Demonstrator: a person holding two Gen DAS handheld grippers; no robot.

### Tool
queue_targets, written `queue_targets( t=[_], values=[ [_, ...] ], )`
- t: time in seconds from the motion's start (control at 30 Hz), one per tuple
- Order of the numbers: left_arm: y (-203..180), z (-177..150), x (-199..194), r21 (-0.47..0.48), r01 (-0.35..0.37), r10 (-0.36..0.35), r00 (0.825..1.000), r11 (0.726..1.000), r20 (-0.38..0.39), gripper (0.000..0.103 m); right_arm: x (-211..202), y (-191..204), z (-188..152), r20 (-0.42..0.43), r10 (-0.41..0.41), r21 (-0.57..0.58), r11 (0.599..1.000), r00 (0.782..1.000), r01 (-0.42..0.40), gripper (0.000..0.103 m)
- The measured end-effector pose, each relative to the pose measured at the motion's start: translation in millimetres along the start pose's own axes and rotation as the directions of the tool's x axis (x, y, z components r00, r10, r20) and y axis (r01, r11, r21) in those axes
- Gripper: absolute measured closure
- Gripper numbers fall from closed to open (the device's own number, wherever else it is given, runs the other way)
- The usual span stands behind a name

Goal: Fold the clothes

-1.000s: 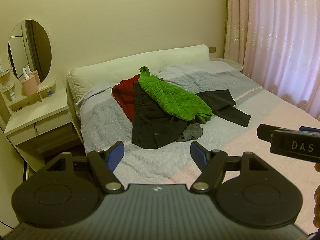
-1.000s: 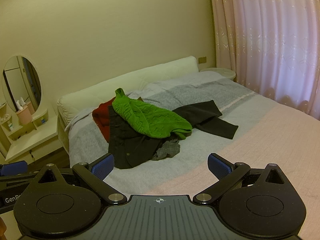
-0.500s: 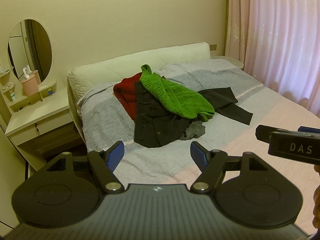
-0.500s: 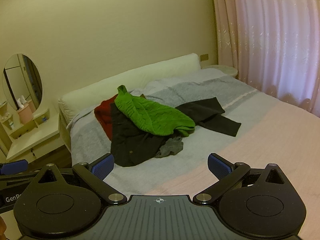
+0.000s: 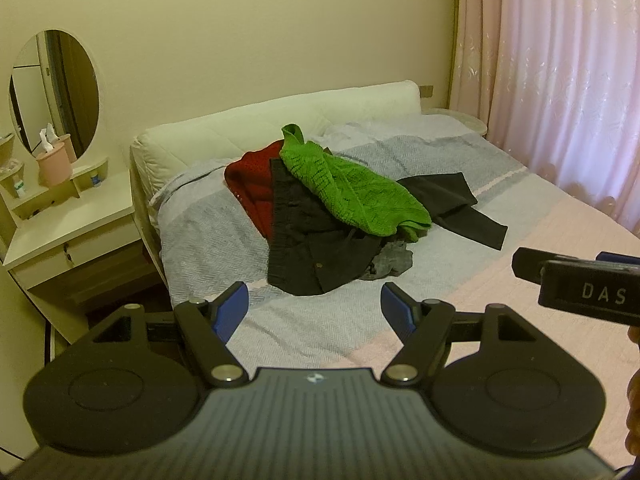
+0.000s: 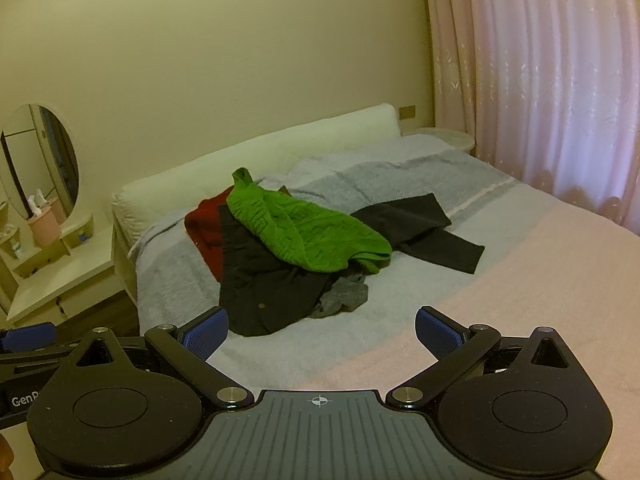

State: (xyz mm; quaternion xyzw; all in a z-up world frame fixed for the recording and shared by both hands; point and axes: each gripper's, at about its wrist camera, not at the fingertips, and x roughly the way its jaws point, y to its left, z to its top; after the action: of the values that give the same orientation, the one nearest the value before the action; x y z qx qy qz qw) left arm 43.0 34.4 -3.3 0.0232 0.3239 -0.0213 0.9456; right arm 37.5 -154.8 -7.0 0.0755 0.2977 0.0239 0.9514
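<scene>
A heap of clothes lies on the bed (image 5: 200,240) (image 6: 540,272) toward its head. A green knit sweater (image 5: 352,192) (image 6: 308,232) tops the heap. Under it are a black buttoned shirt (image 5: 316,252) (image 6: 260,284), a red garment (image 5: 252,184) (image 6: 204,228), a black long-sleeved piece (image 5: 452,204) (image 6: 416,224) and a small grey item (image 5: 392,260) (image 6: 344,296). My left gripper (image 5: 314,310) is open, short of the heap, holding nothing. My right gripper (image 6: 320,330) is open too, also empty and well back from the clothes.
A cream dressing table (image 5: 68,228) (image 6: 60,280) with an oval mirror (image 5: 54,92) and a pink cup (image 5: 54,164) stands left of the bed. Pink curtains (image 5: 560,80) (image 6: 540,80) hang on the right. A padded headboard (image 5: 280,120) backs the bed against the wall.
Both grippers have drifted slightly nearer to the heap, so the clothes sit a little larger in view. Jaws stay open; nothing was touched.
</scene>
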Motion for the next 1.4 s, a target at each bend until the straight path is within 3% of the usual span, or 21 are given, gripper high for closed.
queue_targets(
  t=[0.4, 1.03, 1.4],
  values=[
    [24, 27, 67, 0.027, 0.034, -0.033, 0.998, 0.999, -0.048, 0.033, 68, 11, 16, -0.047, -0.050, 0.044, 0.998, 0.998, 0.052, 0.001],
    [75, 100, 254, 0.085, 0.121, -0.104, 0.978, 0.989, -0.182, 0.033, 233, 21, 58, -0.138, -0.105, 0.159, 0.979, 0.985, 0.127, 0.001],
    [89, 139, 340, 0.106, 0.153, -0.127, 0.967, 0.983, -0.219, 0.033, 309, 13, 82, -0.128, -0.094, 0.195, 0.974, 0.987, 0.118, 0.002]
  ],
)
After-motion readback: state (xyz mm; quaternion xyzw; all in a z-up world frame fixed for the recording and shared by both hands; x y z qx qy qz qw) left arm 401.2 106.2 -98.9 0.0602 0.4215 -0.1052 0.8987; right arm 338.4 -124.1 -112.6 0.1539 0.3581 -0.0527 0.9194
